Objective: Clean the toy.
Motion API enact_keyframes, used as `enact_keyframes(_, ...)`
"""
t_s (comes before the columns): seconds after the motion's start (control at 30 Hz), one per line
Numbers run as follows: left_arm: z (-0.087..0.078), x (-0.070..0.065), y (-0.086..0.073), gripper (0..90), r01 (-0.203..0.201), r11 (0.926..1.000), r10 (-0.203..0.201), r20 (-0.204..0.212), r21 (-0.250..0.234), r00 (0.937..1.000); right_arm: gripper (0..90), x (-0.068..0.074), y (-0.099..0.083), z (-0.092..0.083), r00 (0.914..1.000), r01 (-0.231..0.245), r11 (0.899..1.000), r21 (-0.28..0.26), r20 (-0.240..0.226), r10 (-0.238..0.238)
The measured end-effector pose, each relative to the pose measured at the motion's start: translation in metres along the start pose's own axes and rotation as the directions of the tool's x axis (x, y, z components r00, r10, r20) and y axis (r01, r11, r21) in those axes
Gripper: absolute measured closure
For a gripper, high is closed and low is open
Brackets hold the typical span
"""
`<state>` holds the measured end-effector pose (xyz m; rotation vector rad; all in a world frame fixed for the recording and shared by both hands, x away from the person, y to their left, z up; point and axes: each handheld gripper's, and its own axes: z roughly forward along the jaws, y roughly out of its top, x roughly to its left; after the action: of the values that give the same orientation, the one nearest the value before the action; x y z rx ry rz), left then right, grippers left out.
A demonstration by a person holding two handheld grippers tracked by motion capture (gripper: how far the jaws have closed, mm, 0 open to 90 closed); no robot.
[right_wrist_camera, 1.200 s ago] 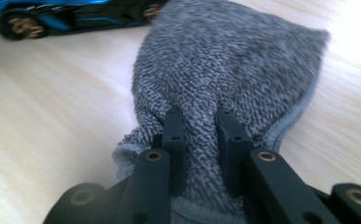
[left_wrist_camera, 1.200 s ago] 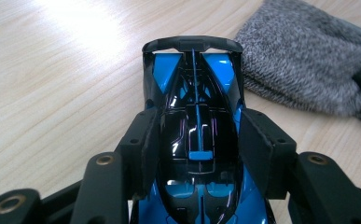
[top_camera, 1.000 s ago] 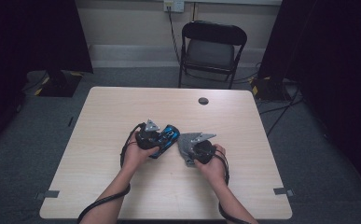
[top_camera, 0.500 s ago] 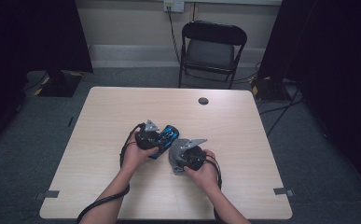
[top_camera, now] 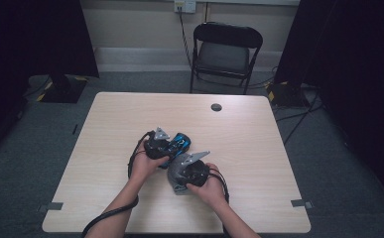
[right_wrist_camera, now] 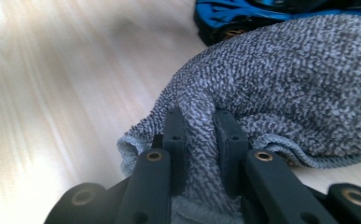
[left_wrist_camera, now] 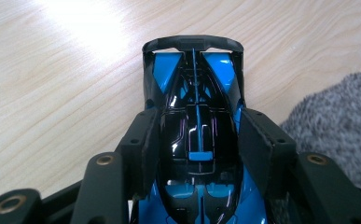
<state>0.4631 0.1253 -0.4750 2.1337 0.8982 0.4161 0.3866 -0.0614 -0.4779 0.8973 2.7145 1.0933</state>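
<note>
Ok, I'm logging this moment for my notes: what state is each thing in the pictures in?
Toy car: blue and black, on its wheels on the table, clamped at its sides.
Grey cloth: bunched beside the car, one fold pinched.
Left hand-held gripper: shut on the toy car.
Right hand-held gripper: shut on the grey cloth.
Folding chair: unfolded, empty, beyond the table.
</note>
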Motion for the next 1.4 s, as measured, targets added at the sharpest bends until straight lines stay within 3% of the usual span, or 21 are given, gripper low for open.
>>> enact_keyframes(0.57,-0.001,0.000,0.000,48.9,0.001,0.9999,-0.001,0.005,0.010,1.0000,77.3,0.008,-0.005,0.003,0.9918,0.055,0.998,-0.034,-0.114,-0.058)
enact_keyframes(1.03,-0.002,-0.001,0.001,48.9,0.001,0.9997,-0.001,0.002,0.024,1.0000,77.3,0.014,-0.014,-0.012,0.9780,0.097,0.995,-0.022,-0.183,-0.100)
enact_keyframes(1.2,-0.002,-0.001,0.000,48.9,0.013,0.9997,-0.013,0.002,0.020,0.9999,77.3,0.008,-0.018,-0.028,0.9822,0.096,0.995,-0.025,-0.160,-0.099)
enact_keyframes(1.4,-0.003,-0.001,0.000,48.9,0.007,0.9997,-0.007,0.000,0.023,1.0000,77.2,-0.011,-0.024,-0.049,0.9933,0.051,0.998,-0.044,-0.101,-0.055)
